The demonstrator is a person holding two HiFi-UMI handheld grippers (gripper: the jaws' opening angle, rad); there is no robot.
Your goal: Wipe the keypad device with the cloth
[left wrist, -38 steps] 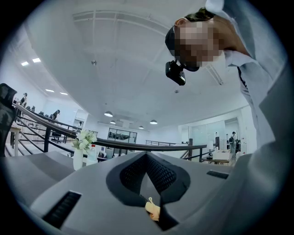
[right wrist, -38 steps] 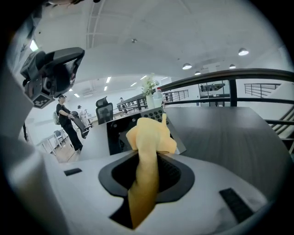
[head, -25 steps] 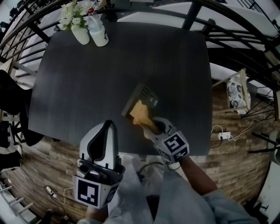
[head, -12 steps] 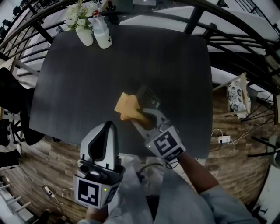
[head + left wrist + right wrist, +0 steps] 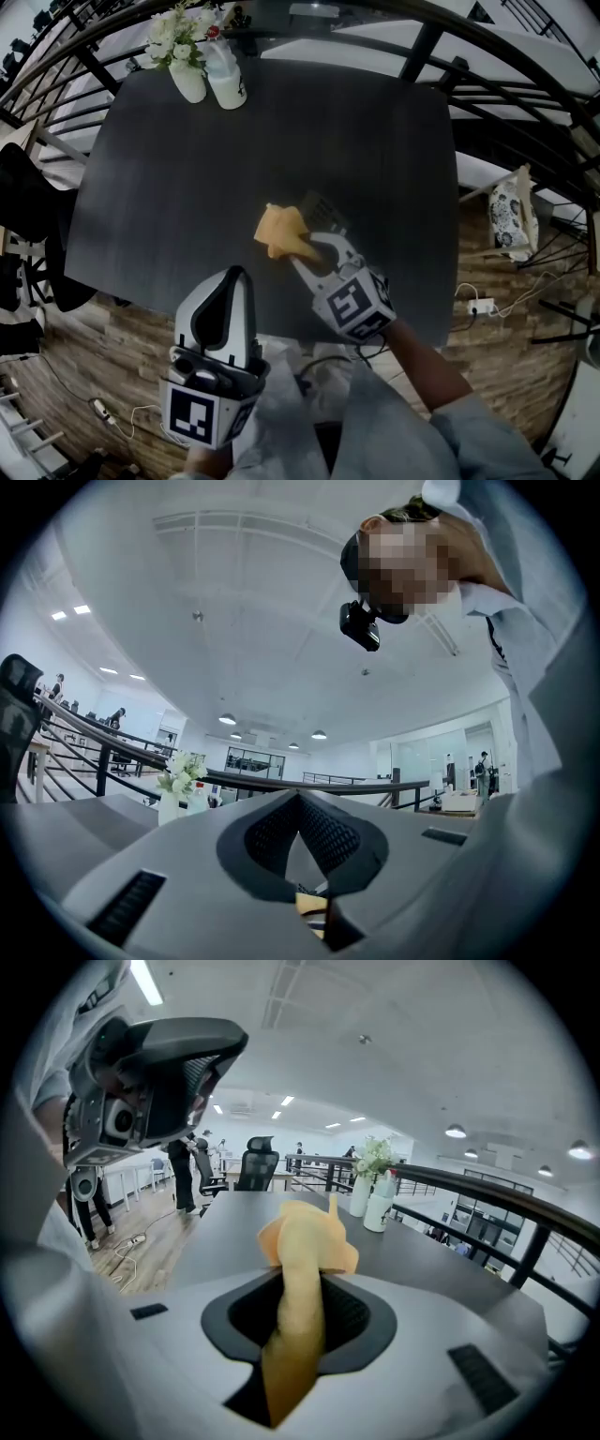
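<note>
The dark keypad device [image 5: 325, 208] lies on the black table [image 5: 169, 187], right of centre, its near-left part covered by the orange cloth [image 5: 280, 231]. My right gripper [image 5: 307, 246] is shut on the cloth, which bunches out ahead of the jaws against the device's left side. In the right gripper view the cloth [image 5: 302, 1241] runs up between the shut jaws and hides the device. My left gripper [image 5: 223, 302] hangs at the table's near edge, away from both. In the left gripper view it [image 5: 300, 801] tilts up toward the ceiling, shut and holding nothing.
A white vase of flowers [image 5: 184, 58] and a white bottle [image 5: 228, 80] stand at the table's far left corner. A black railing [image 5: 487, 66] curves behind the table. A power strip with cables [image 5: 480, 306] lies on the wooden floor at the right.
My right gripper has swept the cloth leftward, from over the device's near end to its left side. The left gripper has stayed where it was.
</note>
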